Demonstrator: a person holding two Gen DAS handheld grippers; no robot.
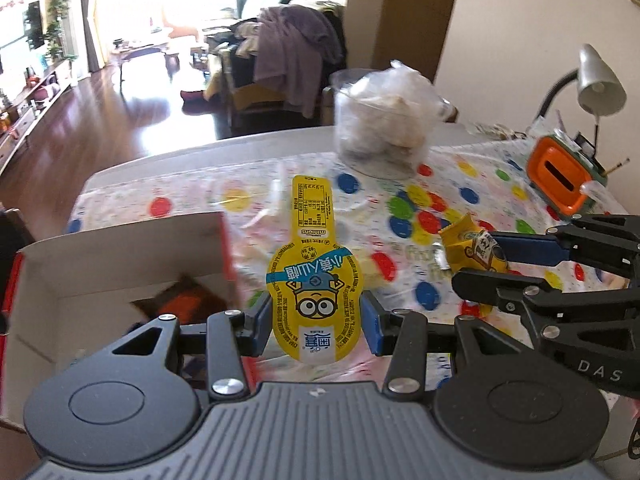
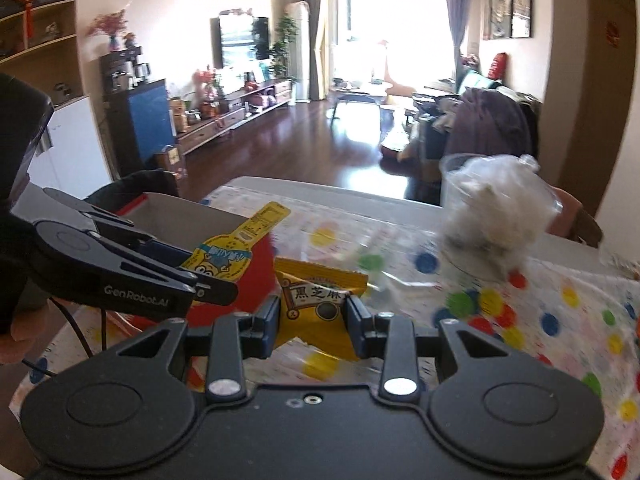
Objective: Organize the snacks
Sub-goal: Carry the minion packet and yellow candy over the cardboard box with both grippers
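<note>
Both hands are loaded and held up over the surface (image 1: 460,168), with its spotted cloth. The left hand-held gripper (image 1: 318,322) is clamped on a yellow Minions snack pouch (image 1: 314,280), pinching its round body from both sides so the narrow neck points away toward the far edge. The right hand-held gripper (image 2: 310,320) is clenched on a yellow sesame snack packet (image 2: 320,300), gripped across its lower half.

The open cardboard box (image 1: 120,256) with red outer sides sits at the left end of the surface, just beside the Minions pouch (something dark and orange already lies in it, too blurred to name). A clear tub of wrapped white pieces (image 1: 384,124) stands further back, and an orange holder (image 1: 560,176) sits off to the right.

To my eye this is the carrying step: both snacks lifted, neither yet put away. The next move looks to call for swinging the left pouch over the box wall, then loosening the grip so it drops inside, with the right packet following without the two grippers bumping.
</note>
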